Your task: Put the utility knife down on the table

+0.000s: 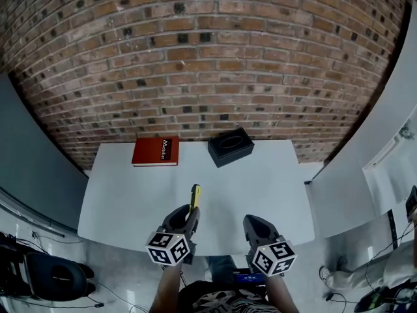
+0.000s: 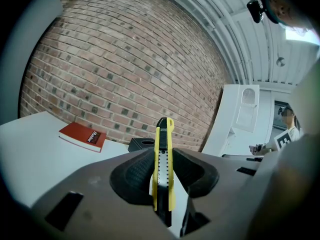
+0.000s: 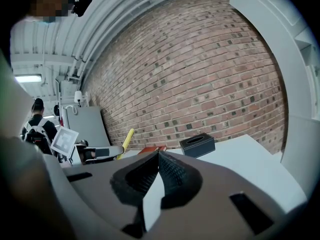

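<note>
A yellow and black utility knife (image 2: 163, 164) stands upright between the pads of my left gripper (image 2: 162, 176), which is shut on it. In the head view the knife (image 1: 194, 197) sticks out forward from the left gripper (image 1: 186, 223) over the near part of the white table (image 1: 260, 175). From the right gripper view the knife (image 3: 125, 143) appears as a yellow bar at the left. My right gripper (image 3: 156, 176) is shut with its pads meeting and nothing between them; it hangs over the table's front edge (image 1: 257, 230).
A red book (image 1: 156, 151) lies at the table's far left and a black tissue box (image 1: 230, 146) at the far middle, both against the brick wall (image 1: 208, 57). A white panel (image 1: 365, 155) stands to the right. Chairs and cables (image 1: 45, 272) sit on the floor at left.
</note>
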Demonstrator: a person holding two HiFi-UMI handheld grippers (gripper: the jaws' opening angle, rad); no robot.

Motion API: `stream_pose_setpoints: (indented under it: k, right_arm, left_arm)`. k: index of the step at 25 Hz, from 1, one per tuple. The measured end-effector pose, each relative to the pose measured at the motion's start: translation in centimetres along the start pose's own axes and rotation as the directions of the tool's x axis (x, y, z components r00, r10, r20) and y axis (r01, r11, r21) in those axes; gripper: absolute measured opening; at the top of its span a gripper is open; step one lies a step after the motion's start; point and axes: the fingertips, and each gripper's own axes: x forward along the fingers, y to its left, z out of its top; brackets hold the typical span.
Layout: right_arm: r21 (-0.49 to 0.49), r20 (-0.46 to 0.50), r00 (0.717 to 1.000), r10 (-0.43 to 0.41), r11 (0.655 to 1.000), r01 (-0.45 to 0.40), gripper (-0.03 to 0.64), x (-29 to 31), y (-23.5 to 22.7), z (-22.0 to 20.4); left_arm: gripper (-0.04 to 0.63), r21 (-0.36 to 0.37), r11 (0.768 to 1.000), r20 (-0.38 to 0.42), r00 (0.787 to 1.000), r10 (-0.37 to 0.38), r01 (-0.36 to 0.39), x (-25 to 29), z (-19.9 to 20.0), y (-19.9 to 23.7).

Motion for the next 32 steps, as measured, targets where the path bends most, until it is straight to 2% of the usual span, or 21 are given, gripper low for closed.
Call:
stream_pose_setpoints:
  k: [6,16,23,32]
  right_arm:
    - [-0.004,-0.003,1.0,0.001,1.0,-0.001,0.0,2.1,-1.0,0.7]
    - [0.023,-0.044,0.999,-0.012,1.0,0.014,0.0,4.1,-2.4,-0.7]
    - [0.021,-0.079,0.996,-0.037,0.999,0.039,0.0,4.9,-3.6,-2.4]
    - [0.034,-0.164,0.985,-0.052,0.998,0.058,0.0,6.4,-5.8,-6.0]
  left_arm:
    - [0.118,0.004,1.0,-0.005,1.0,0.007,-0.007,1.7,0.7,1.1]
    - [0.118,0.001,1.0,-0.054,0.998,0.016,-0.016,3.3,-0.3,2.4]
    - [0.118,-0.013,1.0,-0.093,0.996,0.016,-0.017,4.5,-2.2,3.5]
    - [0.118,-0.046,0.998,-0.185,0.982,0.039,-0.048,6.1,-6.6,5.3]
